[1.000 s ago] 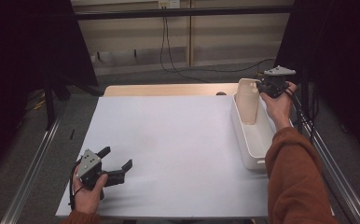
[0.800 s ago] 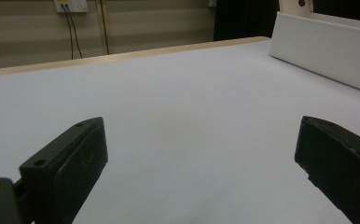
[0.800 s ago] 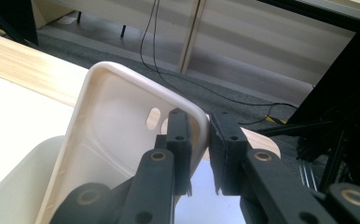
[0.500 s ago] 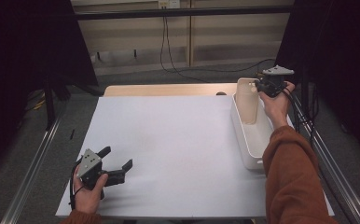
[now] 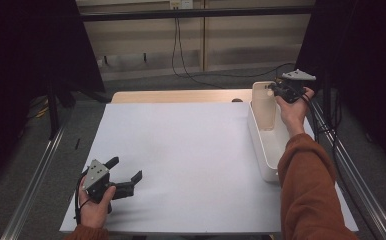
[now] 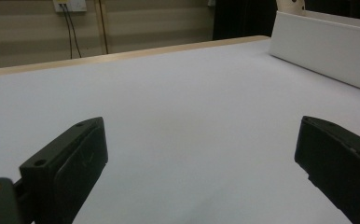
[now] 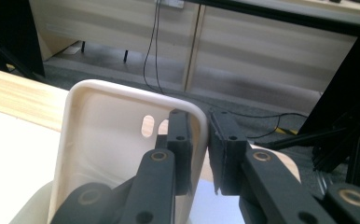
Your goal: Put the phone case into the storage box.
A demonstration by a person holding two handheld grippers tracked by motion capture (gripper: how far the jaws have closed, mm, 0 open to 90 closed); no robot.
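I see left gripper (image 5: pixel 126 176) low over white table (image 5: pixel 191 150), near-left corner, jaws wide, nothing between. One cream tray (image 5: pixel 267 135) at table's right edge. Right gripper (image 5: pixel 277 90) clamps tray's far rim, far end tilted up. No readable writing.

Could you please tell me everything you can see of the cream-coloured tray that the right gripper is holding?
The cream tray looks like smooth plastic, with rounded corners, a raised rim and two small slots in its end wall. It stands tipped up on end at the far end of the long white bin. The right gripper is shut on its rim, one jaw inside, one outside.
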